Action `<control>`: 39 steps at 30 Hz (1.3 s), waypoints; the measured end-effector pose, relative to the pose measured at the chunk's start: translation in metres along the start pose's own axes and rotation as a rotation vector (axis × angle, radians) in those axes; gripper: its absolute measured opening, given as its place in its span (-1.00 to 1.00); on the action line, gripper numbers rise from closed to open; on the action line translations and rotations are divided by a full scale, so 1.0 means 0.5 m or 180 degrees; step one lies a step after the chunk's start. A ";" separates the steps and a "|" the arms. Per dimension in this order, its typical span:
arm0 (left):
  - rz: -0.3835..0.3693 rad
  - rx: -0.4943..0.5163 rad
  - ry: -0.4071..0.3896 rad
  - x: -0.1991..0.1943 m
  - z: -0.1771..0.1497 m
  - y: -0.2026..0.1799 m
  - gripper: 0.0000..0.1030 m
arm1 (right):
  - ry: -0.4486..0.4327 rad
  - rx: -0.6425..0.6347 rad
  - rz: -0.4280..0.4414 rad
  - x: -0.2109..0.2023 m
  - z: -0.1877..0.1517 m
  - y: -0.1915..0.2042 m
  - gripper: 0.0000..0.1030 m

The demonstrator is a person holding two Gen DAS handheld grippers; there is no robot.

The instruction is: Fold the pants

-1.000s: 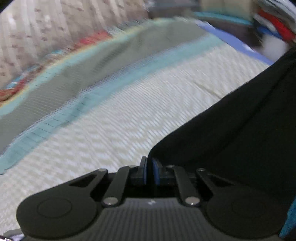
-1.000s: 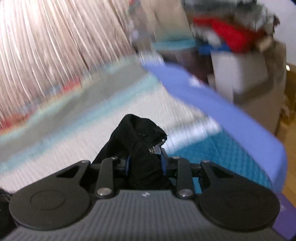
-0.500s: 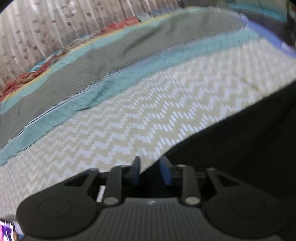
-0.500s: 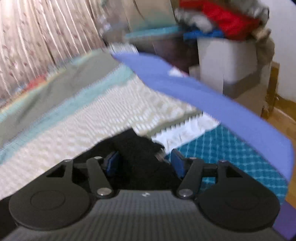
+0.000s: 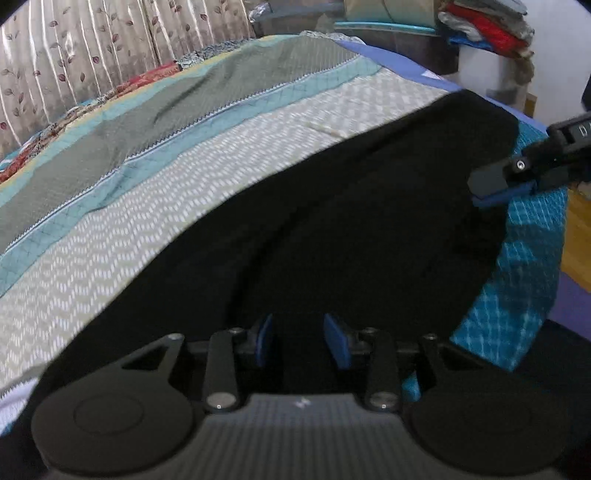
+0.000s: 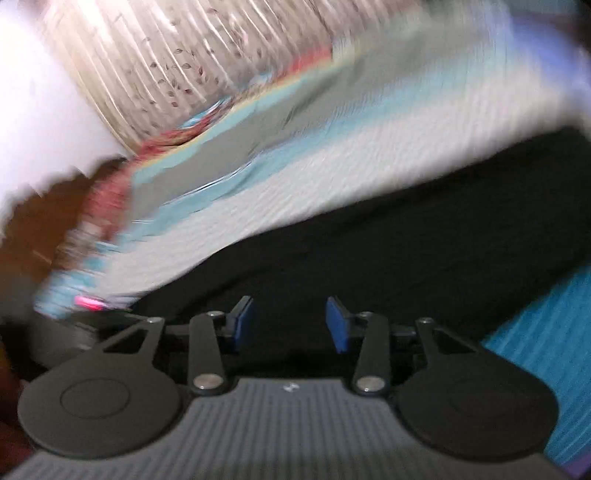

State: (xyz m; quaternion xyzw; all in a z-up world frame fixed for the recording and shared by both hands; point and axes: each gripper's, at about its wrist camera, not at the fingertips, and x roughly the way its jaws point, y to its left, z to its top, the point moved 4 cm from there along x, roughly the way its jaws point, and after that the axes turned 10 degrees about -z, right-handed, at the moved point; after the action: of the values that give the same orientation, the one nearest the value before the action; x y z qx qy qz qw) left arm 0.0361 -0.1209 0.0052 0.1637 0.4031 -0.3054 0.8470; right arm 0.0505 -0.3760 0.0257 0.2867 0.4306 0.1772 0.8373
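The black pants (image 5: 351, 240) lie spread on the bed's quilt (image 5: 184, 184), reaching its right edge. My left gripper (image 5: 300, 341) hovers low over their near part; its jaws are opening, blue pads apart, and no cloth is pinched between them. One finger of my right gripper (image 5: 487, 181) reaches in from the right, over the pants' far right edge. The right wrist view is blurred by motion: my right gripper (image 6: 290, 325) has its pads apart above the pants (image 6: 406, 240), its jaws closing with nothing pressed between them.
The quilt has zigzag cream, teal and grey stripes. A leaf-patterned curtain (image 5: 92, 48) hangs behind the bed. A pile of clothes (image 5: 487, 26) sits on a white box at the back right. The bed's right edge drops to a wooden floor (image 5: 578, 236).
Both grippers were shut on black cloth a second ago and have let it go. The pants now lie flat on the quilt. The right gripper has swung round to the left.
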 end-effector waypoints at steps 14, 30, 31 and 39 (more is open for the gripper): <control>0.0163 -0.0347 0.0026 -0.026 -0.041 0.031 -0.19 | 0.0337 0.0990 0.0119 0.106 -0.014 0.002 -0.46; -0.0091 -0.0711 0.0156 -0.020 -0.044 0.043 -0.06 | 0.0353 0.1197 -0.0144 0.051 -0.082 -0.065 -0.92; -0.0005 -0.0706 0.0304 0.003 -0.058 0.046 -0.03 | 0.0359 0.1219 -0.0117 0.048 -0.079 -0.065 -0.90; -0.0071 -0.0766 -0.0048 -0.062 -0.033 0.064 -0.03 | -0.0326 0.0763 -0.0264 -0.088 0.000 -0.074 -0.77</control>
State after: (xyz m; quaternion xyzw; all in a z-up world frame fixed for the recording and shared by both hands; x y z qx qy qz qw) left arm 0.0322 -0.0759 0.0204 0.0541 0.4322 -0.2655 0.8601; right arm 0.0273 -0.4284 0.0296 0.3753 0.4168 0.0749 0.8245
